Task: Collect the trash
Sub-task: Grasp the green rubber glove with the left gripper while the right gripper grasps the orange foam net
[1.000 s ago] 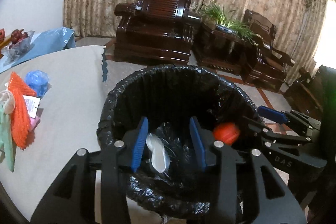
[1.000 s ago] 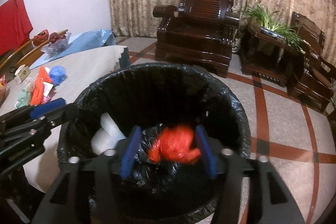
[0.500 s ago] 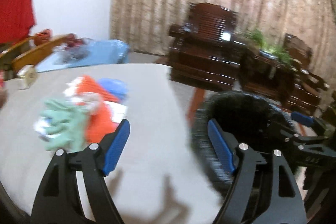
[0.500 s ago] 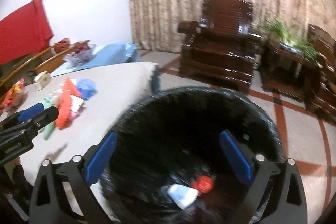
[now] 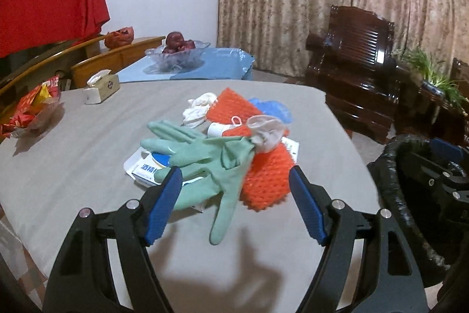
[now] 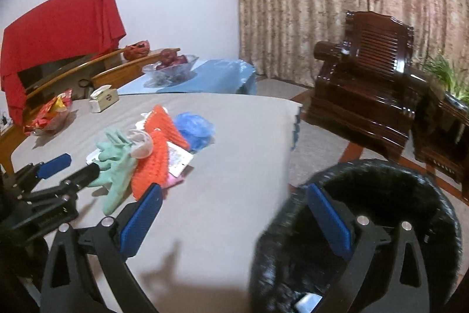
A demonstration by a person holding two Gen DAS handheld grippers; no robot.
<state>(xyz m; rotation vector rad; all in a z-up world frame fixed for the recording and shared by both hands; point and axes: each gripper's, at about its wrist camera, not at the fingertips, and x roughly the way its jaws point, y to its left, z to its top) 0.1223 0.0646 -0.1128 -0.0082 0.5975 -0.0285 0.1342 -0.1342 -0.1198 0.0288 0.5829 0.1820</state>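
Left tool [image 5: 234,206] spread wide, nothing in it, hanging over the desk [image 5: 88,166] just short of the trash pile [image 5: 222,143], green glove [image 5: 205,163] nearest. Bare desk rings the pile. Right tool [image 6: 231,217] is spread too, straddling the desk edge and the bin [image 6: 381,175]. Only the right view shows a white scrap [image 6: 307,301] inside the bin.

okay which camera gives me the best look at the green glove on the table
The left wrist view: the green glove lies spread out between the open left tongs, fingers distinct. In the right wrist view it sits off to the left, smaller and partly hidden behind those tongs.
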